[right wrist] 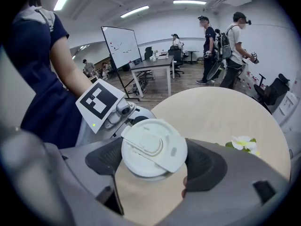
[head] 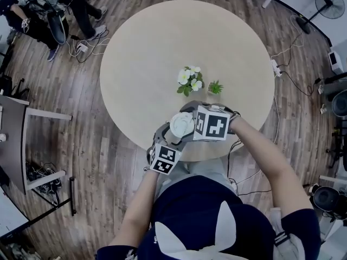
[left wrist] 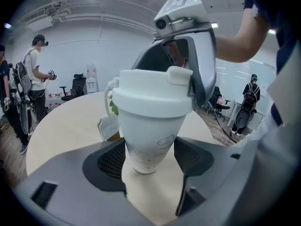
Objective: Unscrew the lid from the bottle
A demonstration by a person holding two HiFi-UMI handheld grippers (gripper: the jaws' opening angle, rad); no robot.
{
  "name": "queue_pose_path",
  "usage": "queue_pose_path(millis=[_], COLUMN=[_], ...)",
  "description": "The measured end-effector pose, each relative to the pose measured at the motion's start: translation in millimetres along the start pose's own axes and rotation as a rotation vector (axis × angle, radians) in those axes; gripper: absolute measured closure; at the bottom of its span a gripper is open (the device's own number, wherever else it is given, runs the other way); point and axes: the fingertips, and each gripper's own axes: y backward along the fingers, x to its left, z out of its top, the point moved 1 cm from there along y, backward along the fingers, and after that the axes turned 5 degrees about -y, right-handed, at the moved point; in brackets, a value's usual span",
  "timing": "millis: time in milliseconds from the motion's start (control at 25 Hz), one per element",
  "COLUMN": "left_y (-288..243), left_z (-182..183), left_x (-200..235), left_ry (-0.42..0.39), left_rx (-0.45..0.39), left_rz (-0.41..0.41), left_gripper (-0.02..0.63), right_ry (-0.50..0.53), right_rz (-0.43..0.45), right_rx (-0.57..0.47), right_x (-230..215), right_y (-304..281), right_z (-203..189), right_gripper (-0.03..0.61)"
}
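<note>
White bottle (left wrist: pixel 150 140), upright at the round table's (head: pixel 162 47) near edge: body clamped by left gripper (left wrist: pixel 149 157), lid (right wrist: pixel 154 148) clasped from above by right gripper (right wrist: pixel 153 161), jaws wide; step judged as unscrewing, next needing a lid twist against a steady left hold.

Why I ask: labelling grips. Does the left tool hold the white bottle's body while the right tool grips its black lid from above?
No: the lid is white, not black, as the right gripper view shows. The left tool holds the bottle; the right tool grips the lid.
</note>
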Motion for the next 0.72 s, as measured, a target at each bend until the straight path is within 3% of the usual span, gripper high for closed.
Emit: queue_pose_path(millis=[320, 440, 720], left_y=[0, -1, 0], left_z=[1, 1, 1], left_x=[1, 1, 2], left_ry=[0.006, 0.007, 0.01], left_rx=[0.002, 0.003, 0.004], left_rz=[0.0, -0.002, -0.006], left_gripper=[0.287, 0.287, 0.287], right_ry=[0.06, 0.035, -0.138], right_rz=[0.035, 0.005, -0.182], right_rx=[0.078, 0.028, -0.186], right_x=[1, 0, -6], right_y=[1, 2, 11], right_z=[-1, -1, -2], right_gripper=[0.173, 0.17, 0.119])
